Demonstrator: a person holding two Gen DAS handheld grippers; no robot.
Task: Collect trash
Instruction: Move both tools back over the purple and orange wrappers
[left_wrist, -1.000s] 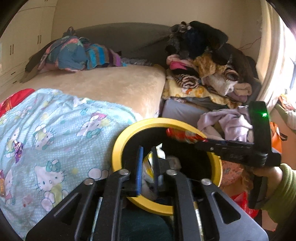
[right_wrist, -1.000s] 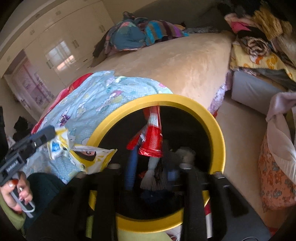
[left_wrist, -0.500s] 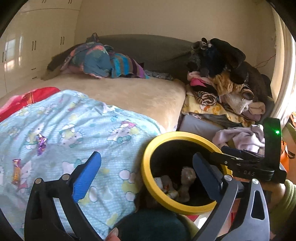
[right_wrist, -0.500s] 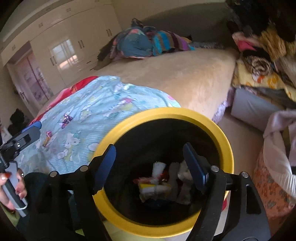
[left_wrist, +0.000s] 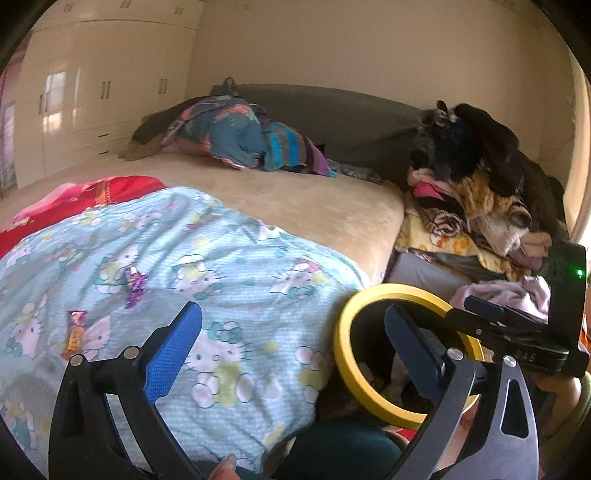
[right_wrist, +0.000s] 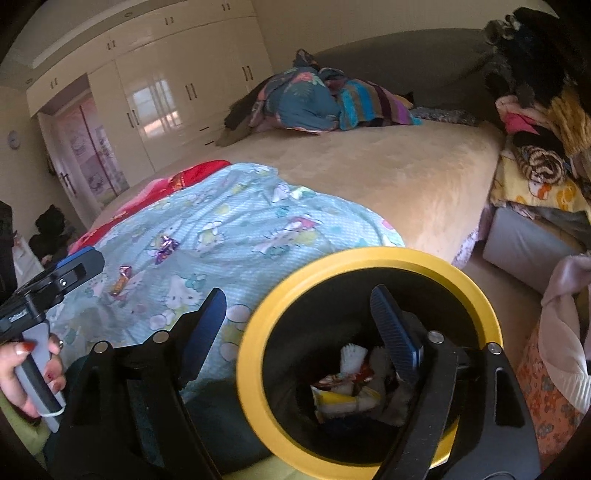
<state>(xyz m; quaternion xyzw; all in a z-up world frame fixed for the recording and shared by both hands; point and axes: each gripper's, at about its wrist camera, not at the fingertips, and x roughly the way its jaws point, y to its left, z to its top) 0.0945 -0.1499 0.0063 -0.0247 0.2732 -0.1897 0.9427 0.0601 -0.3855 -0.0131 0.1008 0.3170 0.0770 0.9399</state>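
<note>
My left gripper (left_wrist: 291, 332) is wide open with nothing in it. My right gripper (right_wrist: 299, 314) has just been opening and holds nothing. Below it, the round black bin with a yellow rim (right_wrist: 255, 373) has wrappers (right_wrist: 343, 387) inside. Farther off, a purple candy wrapper (left_wrist: 133, 285) and an orange one (left_wrist: 75, 332) lie on the light blue cartoon-cat blanket (left_wrist: 236, 258).
</note>
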